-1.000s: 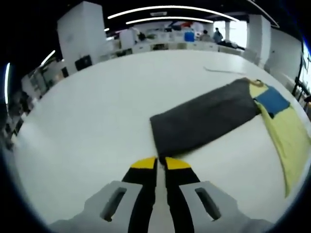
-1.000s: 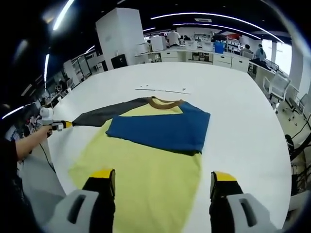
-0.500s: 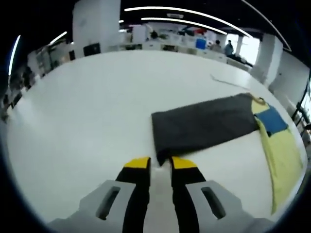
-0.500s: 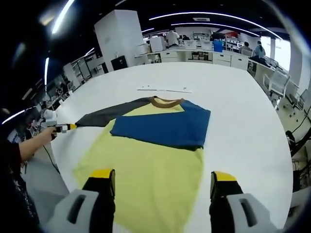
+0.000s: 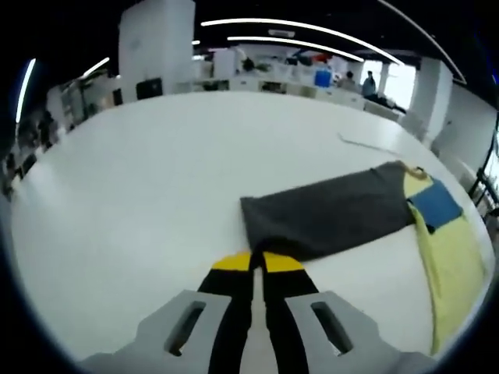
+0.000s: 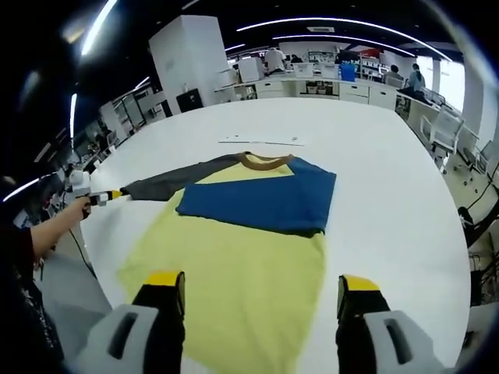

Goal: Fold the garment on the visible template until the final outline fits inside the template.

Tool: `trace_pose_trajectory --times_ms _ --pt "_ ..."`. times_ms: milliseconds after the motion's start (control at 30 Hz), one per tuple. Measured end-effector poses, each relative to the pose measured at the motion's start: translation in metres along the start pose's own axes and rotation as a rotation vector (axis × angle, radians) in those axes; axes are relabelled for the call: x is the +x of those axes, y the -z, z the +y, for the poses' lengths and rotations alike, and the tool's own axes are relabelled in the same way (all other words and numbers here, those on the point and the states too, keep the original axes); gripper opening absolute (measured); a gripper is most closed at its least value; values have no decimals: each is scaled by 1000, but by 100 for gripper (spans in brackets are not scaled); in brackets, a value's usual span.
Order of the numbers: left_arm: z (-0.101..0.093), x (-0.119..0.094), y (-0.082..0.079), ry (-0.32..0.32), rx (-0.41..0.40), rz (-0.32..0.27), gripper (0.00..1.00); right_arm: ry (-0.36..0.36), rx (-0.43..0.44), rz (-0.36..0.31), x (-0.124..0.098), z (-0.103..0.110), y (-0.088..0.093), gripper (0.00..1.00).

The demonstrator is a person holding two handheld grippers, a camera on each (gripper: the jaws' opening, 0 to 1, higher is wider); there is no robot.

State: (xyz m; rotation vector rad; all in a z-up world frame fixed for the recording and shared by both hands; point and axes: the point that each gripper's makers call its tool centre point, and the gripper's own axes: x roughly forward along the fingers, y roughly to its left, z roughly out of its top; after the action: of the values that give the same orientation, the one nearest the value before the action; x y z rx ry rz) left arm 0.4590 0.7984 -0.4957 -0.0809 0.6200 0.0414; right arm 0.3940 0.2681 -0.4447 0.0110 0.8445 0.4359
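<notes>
- Shirt (image 6: pixel 234 257), a long-sleeved one with a yellow body, lies flat on the big white table (image 6: pixel 374 187), straight ahead of my right gripper (image 6: pixel 262 292) in the right gripper view.
- Its blue sleeve (image 6: pixel 257 201) is folded across the chest, lying over the yellow cloth below the brown collar (image 6: pixel 266 161).
- Its dark grey sleeve (image 5: pixel 327 214) stretches out sideways, away from the body, flat on the table.
- My left gripper (image 5: pixel 250 261) has its yellow-tipped jaws pressed together right at the cuff end of that grey sleeve; the tips meet the cloth's edge, and I seem to be pinching the cuff.
- In the right gripper view, that same left gripper shows small at the far left, at the tip of the grey sleeve, with my hand (image 6: pixel 76 209) behind it.
- My right gripper holds nothing: its two jaws stand wide apart, hovering over the hem end of the yellow body.
- In the left gripper view, the yellow body and a patch of blue sleeve lie off to the right, beyond the grey sleeve.
- A thin pale strip (image 6: pixel 261 142) lies on the table past the collar; I cannot tell what it is.
- Beyond the table stand desks and a white pillar (image 6: pixel 189 62).
</notes>
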Motion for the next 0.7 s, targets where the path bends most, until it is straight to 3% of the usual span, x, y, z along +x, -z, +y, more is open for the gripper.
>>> trace_pose_trajectory --times_ms 367,700 --pt "-38 -3 -58 71 43 -118 0 -3 4 -4 -2 -1 1 79" --pt "-80 1 -91 144 110 -171 0 -7 5 -8 -3 1 6 80"
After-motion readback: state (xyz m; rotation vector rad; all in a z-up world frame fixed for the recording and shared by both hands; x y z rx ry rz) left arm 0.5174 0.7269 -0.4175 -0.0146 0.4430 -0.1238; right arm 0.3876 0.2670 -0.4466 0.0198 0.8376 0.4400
